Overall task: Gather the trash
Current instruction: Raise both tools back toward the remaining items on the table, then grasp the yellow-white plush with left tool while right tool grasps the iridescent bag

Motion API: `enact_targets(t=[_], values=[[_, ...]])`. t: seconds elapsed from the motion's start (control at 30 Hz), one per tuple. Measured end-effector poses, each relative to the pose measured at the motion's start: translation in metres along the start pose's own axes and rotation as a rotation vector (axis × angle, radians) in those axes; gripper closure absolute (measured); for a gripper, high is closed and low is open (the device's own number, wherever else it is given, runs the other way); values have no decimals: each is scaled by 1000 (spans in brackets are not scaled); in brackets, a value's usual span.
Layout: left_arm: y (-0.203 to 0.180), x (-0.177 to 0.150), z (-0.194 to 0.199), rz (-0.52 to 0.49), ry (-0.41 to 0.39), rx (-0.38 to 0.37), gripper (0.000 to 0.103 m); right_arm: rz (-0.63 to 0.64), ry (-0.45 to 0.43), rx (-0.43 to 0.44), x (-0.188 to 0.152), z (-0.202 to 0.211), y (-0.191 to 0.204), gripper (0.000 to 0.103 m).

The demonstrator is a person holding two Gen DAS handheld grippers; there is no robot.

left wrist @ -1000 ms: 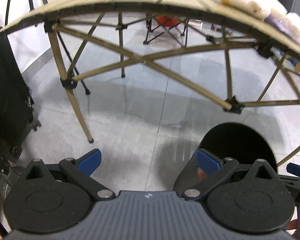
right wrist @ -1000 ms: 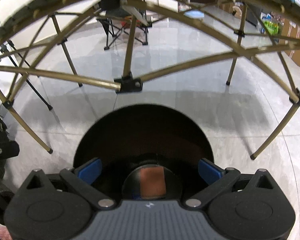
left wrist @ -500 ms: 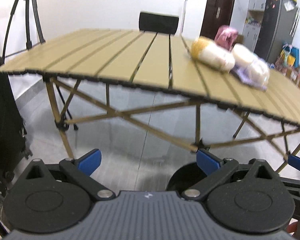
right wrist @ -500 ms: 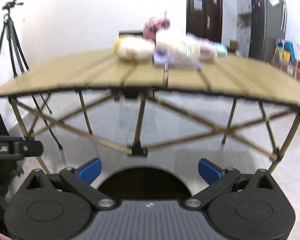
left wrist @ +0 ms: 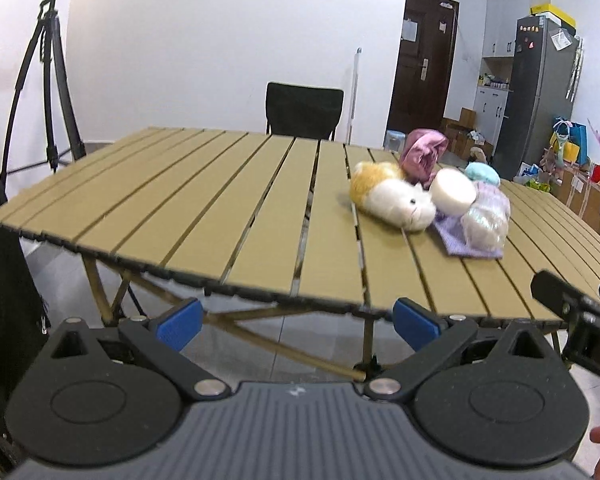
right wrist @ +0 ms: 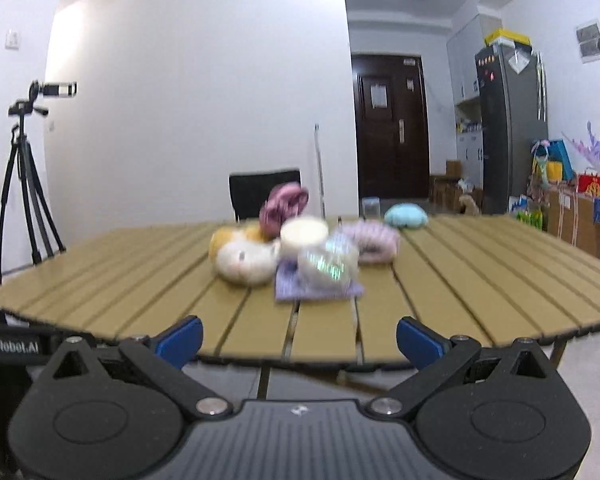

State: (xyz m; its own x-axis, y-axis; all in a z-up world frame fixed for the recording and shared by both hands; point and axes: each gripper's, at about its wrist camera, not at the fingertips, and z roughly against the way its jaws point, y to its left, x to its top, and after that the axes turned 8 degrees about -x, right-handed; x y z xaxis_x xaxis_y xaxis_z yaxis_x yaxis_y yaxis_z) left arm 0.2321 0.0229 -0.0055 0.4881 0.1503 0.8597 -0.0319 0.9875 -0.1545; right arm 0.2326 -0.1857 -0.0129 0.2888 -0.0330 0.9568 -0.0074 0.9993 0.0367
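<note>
A cluster of items lies on the slatted tan table [left wrist: 204, 216] [right wrist: 480, 280]: a white and orange plush toy [left wrist: 388, 196] [right wrist: 242, 260], a pink crumpled bag [left wrist: 424, 154] [right wrist: 282, 206], a cream round tub [left wrist: 452, 192] [right wrist: 304, 234], a shiny clear wrapped item [left wrist: 486, 216] [right wrist: 328, 266] on a purple cloth [left wrist: 452, 236] [right wrist: 292, 288], and a light blue soft item [left wrist: 482, 172] [right wrist: 406, 216]. My left gripper [left wrist: 298, 322] is open and empty, in front of the table's near edge. My right gripper [right wrist: 300, 338] is open and empty, at the near edge facing the cluster.
A black chair [left wrist: 304, 110] [right wrist: 262, 192] stands behind the table. A camera tripod [left wrist: 48, 80] [right wrist: 24, 184] stands at the left. A dark door [right wrist: 390, 132], a fridge [left wrist: 536, 92] and boxes and bags line the right wall. A black case [left wrist: 4, 280] is at my left.
Both grippers have risen from floor level, above a black bin under the table, to tabletop height. The bin has left both views and the items on the table now show.
</note>
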Motion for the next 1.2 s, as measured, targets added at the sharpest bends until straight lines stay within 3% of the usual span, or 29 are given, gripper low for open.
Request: enact_targets(t=[0.37, 0.8, 1.07, 1.2], values=[[-19, 40, -28, 5, -55, 10, 0, 9, -82, -15, 30, -38, -3, 0], [-27, 73, -72, 18, -63, 20, 0, -7, -2, -79, 36, -118, -2, 2], [-26, 86, -106, 41, -37, 18, 0, -49, 85, -97, 33, -162, -1, 20], [-29, 90, -119, 44, -31, 29, 0, -101, 136, -91, 29, -176, -7, 42]])
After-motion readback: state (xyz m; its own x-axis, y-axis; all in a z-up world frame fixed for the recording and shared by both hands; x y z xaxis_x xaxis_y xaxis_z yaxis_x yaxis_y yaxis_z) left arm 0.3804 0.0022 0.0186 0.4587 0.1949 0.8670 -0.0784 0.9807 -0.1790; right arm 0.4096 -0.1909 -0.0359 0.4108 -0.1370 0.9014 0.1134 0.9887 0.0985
